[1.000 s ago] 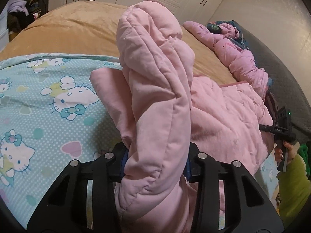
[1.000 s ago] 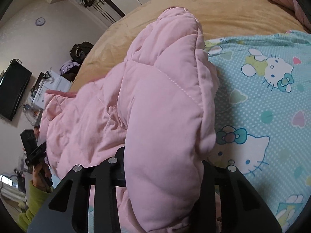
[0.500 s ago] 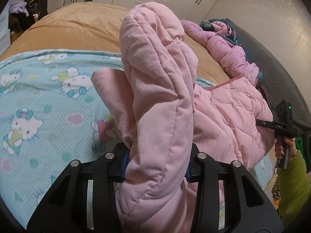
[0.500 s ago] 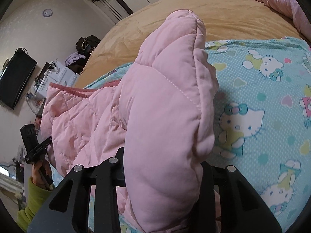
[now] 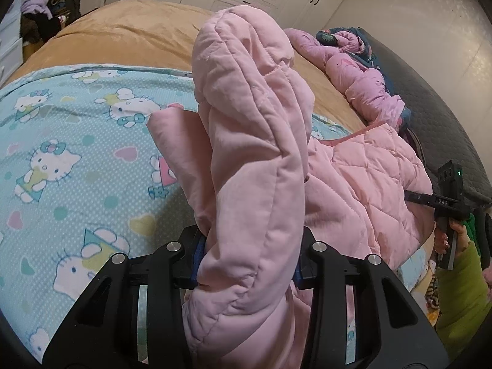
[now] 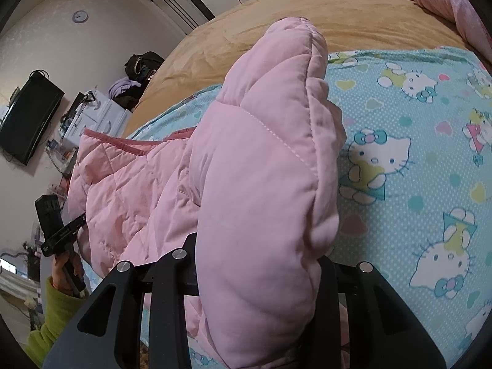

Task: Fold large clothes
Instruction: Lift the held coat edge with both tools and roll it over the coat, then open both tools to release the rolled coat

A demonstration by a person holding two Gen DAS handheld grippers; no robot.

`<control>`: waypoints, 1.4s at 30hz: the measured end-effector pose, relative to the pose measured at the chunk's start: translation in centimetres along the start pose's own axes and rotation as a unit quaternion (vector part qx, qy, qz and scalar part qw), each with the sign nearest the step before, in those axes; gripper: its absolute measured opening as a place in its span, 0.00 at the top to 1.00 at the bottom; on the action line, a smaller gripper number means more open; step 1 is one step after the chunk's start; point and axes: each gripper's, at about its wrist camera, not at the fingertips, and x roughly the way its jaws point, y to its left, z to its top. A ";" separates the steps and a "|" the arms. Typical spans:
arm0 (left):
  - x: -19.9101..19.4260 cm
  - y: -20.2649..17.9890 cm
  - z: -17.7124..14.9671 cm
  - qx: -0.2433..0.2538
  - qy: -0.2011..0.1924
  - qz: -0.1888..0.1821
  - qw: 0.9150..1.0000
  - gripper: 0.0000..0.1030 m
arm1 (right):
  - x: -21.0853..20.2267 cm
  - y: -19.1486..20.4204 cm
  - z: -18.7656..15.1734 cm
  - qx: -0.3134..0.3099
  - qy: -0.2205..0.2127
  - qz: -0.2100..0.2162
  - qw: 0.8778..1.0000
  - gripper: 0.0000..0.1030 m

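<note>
Pink quilted padded jacket (image 5: 252,160) lifted over the cartoon-cat-print turquoise bedsheet (image 5: 70,160).
Left tongs (image 5: 246,258) and right tongs (image 6: 258,264) each clamp a puffy fold; the jacket's body trails toward 3 o'clock in the left view, above the tan blanket's (image 5: 129,37) near edge.

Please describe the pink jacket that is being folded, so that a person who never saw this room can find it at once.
Find the bed with the tan blanket and the blue cartoon-cat sheet over it. On that sheet lies a pale pink quilted jacket, with both grippers clamped on its puffy edges. The other pink padded garment is darker, lies bundled at the bed's far side, and is not held.
</note>
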 end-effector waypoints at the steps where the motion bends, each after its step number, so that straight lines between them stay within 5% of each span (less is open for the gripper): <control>1: -0.2 0.0 -0.2 -0.001 0.000 0.000 1.000 0.69 | -0.1 -0.1 -0.2 0.000 0.000 0.001 1.000 0.68; 17: -1.1 1.3 -3.6 -0.016 0.007 0.016 1.000 0.69 | -0.1 -0.8 -2.6 0.012 0.001 0.003 1.000 0.68; 35: 1.7 3.6 -4.3 -0.033 0.030 0.056 0.997 0.66 | 3.3 -5.4 -4.5 0.098 0.015 -0.003 0.995 0.62; 42: 2.7 3.9 -4.0 -0.040 0.036 0.062 0.997 0.60 | 4.1 -4.9 -4.7 0.085 0.019 -0.026 0.996 0.51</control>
